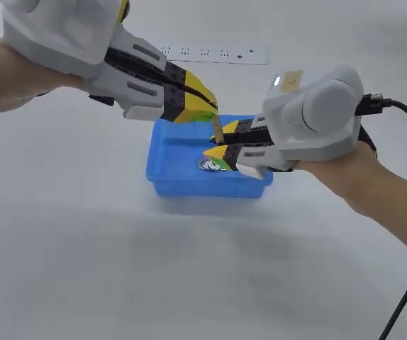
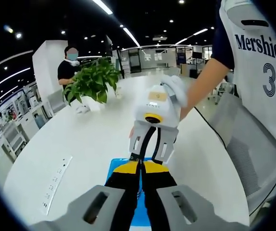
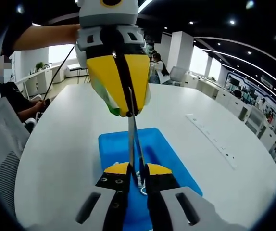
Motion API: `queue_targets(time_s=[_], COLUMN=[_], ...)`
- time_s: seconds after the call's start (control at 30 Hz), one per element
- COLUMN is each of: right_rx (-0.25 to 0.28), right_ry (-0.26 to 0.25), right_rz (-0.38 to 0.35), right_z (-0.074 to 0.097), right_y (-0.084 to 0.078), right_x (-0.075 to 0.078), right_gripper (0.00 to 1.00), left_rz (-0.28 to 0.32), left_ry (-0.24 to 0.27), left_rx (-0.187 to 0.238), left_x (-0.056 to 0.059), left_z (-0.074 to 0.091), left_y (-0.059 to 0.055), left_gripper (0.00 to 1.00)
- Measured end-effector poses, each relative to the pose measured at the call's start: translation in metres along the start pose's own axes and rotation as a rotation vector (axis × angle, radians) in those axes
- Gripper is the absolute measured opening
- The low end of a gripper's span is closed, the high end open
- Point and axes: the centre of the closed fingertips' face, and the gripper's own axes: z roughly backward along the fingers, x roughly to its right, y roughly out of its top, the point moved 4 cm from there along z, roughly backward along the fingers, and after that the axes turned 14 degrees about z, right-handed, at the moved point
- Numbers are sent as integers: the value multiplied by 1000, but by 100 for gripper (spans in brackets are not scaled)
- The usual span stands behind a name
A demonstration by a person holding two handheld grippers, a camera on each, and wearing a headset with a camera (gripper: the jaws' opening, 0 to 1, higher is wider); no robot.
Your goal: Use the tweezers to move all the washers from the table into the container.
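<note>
Table (image 1: 83,269): white, lower frame in head view
Container (image 1: 189,185): blue, centre frame, on table
Washers (image 1: 207,165): silvery, inside container, near its front wall
Right gripper (image 1: 220,143): enters from right; jaws narrowly apart, one either side of tweezers (image 3: 131,137) legs; cannot tell whether they squeeze them
Left gripper (image 1: 202,108): enters from upper left; jaws pressed together on tweezers' top end, tweezers pointing down into container
Power strip (image 1: 214,54): white, upper centre, beyond container
</note>
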Motion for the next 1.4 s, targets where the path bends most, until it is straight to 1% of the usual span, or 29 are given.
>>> queue_targets(time_s=[0.07, 0.13, 0.33, 0.47, 0.57, 0.63, 0.67, 0.73, 0.8, 0.9, 1.0, 1.1, 1.2, 1.3, 1.37, 1.4], right_rx=[4, 8, 16, 18, 5, -8, -15, -27, -47, -81, -106, -127, -157, -182, -193, -197], right_ry=[1, 8, 28, 48, 68, 86, 97, 113, 137, 178, 206, 237, 269, 286, 291, 292], right_rz=[5, 9, 28, 49, 64, 75, 79, 82, 93, 96, 91, 94, 101, 112, 113, 115], right_z=[3, 7, 22, 32, 39, 43, 45, 48, 50, 50, 50, 50, 50, 48, 47, 46], right_y=[3, 8, 22, 30, 34, 34, 34, 33, 31, 25, 18, 12, 6, 1, -2, -3], right_x=[-1, -5, -16, -27, -38, -47, -52, -60, -69, -83, -91, -98, -105, -109, -109, -109], right_gripper=[12, 11, 9, 9, 9, 9, 9, 9, 9, 9, 8, 8, 8, 8, 8, 8], left_rz=[-3, -11, -26, -33, -32, -27, -22, -15, 2, 27, 49, 79, 94, 108, 111, 120], left_ry=[3, -4, -18, -28, -35, -37, -41, -42, -49, -61, -63, -73, -74, -76, -74, -75], left_rx=[5, 11, 28, 28, 19, 6, -2, -11, -23, -25, -32, -27, -45, -66, -73, -88], left_x=[2, 8, 23, 38, 51, 59, 64, 71, 81, 90, 96, 102, 104, 104, 104, 103], left_z=[3, 7, 20, 28, 31, 33, 33, 33, 32, 28, 23, 17, 13, 7, 5, 3], left_y=[3, 7, 13, 16, 12, 6, 2, -4, -14, -23, -33, -42, -51, -61, -65, -69], left_gripper=[5, 5, 5, 5, 5, 5, 5, 5, 5, 5, 5, 5, 5, 5, 5, 5])
